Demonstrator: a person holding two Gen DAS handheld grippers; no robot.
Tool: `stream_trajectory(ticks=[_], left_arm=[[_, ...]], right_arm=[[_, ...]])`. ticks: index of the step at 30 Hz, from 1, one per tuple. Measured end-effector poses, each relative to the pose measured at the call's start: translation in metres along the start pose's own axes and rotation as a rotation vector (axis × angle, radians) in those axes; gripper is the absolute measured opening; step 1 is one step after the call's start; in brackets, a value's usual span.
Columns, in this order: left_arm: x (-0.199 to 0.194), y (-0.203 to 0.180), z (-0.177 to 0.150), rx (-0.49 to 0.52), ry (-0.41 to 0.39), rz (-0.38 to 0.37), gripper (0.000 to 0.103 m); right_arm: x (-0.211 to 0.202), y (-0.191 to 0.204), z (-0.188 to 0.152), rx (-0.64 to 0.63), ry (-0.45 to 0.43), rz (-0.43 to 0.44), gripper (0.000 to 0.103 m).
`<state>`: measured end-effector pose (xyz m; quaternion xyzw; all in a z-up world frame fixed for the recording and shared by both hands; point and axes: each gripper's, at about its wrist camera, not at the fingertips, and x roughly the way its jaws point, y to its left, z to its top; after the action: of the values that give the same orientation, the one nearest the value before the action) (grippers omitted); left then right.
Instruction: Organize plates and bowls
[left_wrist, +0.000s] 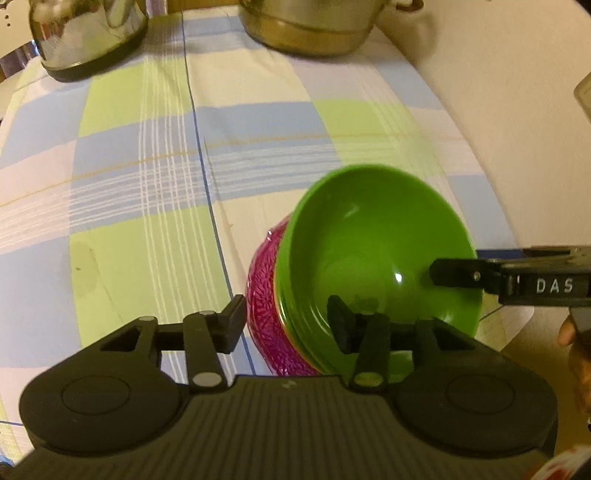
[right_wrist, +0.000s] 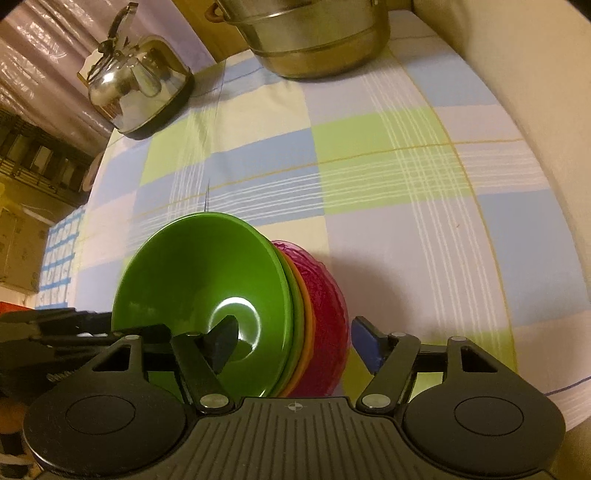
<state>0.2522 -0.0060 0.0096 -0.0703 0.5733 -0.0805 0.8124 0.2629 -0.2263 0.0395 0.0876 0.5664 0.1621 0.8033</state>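
Green bowl (left_wrist: 373, 251) tops a nested stack with a magenta bowl (left_wrist: 264, 295) outermost, on the checked cloth (left_wrist: 147, 184) of the worktop. Left tongs (left_wrist: 290, 321) and right tongs (right_wrist: 295, 341) straddle the stack's rims, jaws open, pads apart from the rims.

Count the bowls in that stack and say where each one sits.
4, nested on the checked cloth: the green bowl on top, a second green rim under it, then an orange rim, then the pink bowl at the bottom. More may be hidden.
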Motion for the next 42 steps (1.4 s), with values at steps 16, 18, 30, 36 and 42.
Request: stream_trajectory(ticks=[16,18,30,36,42], left_arm=[[-0.071,0.042,-0.042,-0.150,-0.248,-0.051,0.092],[-0.077,0.045,-0.052,-0.162,-0.291,-0.048,0.094],[-0.093,0.029,-0.119,-0.150,-0.468,0.025,0.103],[-0.094,0.011,-0.148,-0.086,-0.509,0.089,0.103],[-0.093,0.000,-0.168,-0.091,-0.472,0.096,0.103]], right_arm=[[-0.057,-0.002,-0.026,0.074,-0.198,0.057,0.075],[-0.066,-0.003,-0.033,0.088,-0.233,0.060,0.075],[-0.104,-0.008,-0.090,0.128,-0.398,0.023,0.078],[-0.109,-0.006,-0.122,0.103,-0.426,-0.036,0.078],[-0.114,0.001,-0.152,0.090,-0.465,-0.073,0.078]])
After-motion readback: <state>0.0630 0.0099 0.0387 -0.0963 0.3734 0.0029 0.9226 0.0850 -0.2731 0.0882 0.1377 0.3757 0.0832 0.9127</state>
